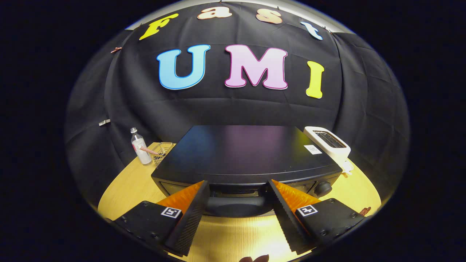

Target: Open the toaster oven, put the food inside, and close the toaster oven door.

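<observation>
The tongs (238, 198) are spread either side of the toaster oven (244, 156) door handle (236, 205), seemingly not touching yet; closing off-centre could slip off and jolt it along the counter (120, 189).

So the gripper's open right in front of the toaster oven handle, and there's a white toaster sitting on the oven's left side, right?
Not quite. In the gripper view the white toaster stands by the toaster oven's right rear corner, not its left. The gripper is indeed open, its fingers either side of the oven handle.

Gripper view looks forward and slightly down, close over the toaster oven (244, 156)
</observation>
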Demonstrator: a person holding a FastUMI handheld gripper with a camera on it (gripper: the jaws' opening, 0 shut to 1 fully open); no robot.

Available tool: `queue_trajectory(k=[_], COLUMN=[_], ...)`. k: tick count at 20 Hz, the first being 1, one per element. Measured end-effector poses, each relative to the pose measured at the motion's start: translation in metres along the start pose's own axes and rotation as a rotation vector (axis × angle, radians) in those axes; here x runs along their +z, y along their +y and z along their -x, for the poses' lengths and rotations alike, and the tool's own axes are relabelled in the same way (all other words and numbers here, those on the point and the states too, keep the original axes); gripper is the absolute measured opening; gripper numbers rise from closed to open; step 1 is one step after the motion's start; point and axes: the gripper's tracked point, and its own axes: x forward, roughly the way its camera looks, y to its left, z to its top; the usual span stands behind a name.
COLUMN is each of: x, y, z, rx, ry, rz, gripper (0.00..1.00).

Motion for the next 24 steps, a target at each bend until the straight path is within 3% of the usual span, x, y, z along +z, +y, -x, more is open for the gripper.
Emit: queue_trajectory(k=[13, 24], x=[-0.054, -0.118], y=[-0.001, -0.002], z=[0.056, 0.08], rx=[0.0, 0.004], ry=[0.029, 0.187], rz=[0.012, 0.032], gripper=[0.99, 0.99])
